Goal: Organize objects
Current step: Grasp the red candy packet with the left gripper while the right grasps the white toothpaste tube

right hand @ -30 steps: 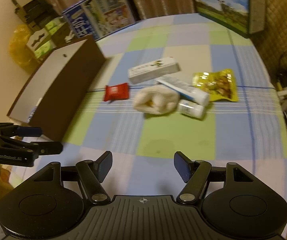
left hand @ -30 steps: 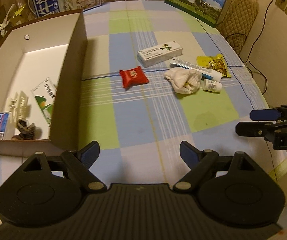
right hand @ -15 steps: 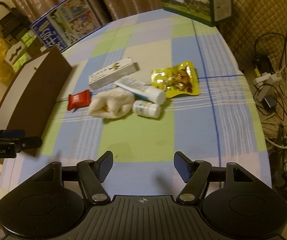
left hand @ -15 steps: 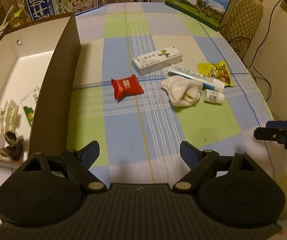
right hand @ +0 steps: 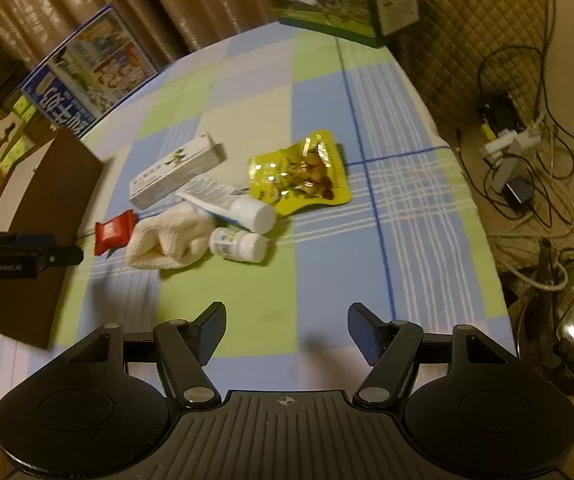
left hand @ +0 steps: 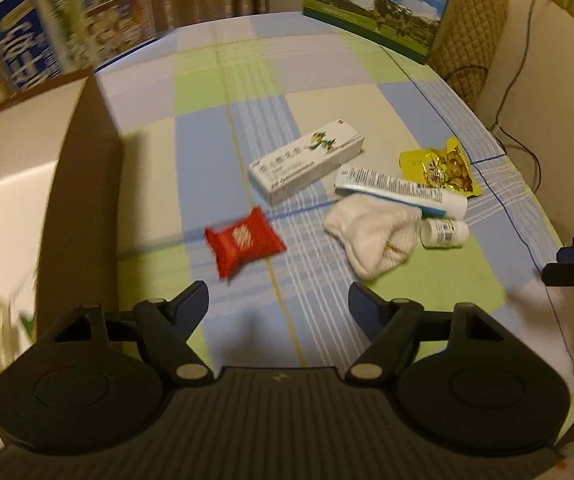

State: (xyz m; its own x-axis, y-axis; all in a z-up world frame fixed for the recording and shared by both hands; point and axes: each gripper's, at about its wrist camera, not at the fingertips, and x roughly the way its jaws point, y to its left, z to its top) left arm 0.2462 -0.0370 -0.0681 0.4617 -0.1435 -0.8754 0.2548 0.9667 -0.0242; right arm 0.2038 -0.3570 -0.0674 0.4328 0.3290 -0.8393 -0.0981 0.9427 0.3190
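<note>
Hovering nearer the red packet (left hand: 244,241) at mid-table (left hand: 223,92) than a second ago, the left hand-held gripper (left hand: 278,300) has just narrowed its empty, still-spread jaws; the right hand-held gripper (right hand: 286,328) stays spread, empty, facing the sock (right hand: 169,242).

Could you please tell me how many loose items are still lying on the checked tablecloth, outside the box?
6: red packet nearest the box, carton behind it, white sock, tube, small bottle, yellow snack pouch farthest right.
</note>
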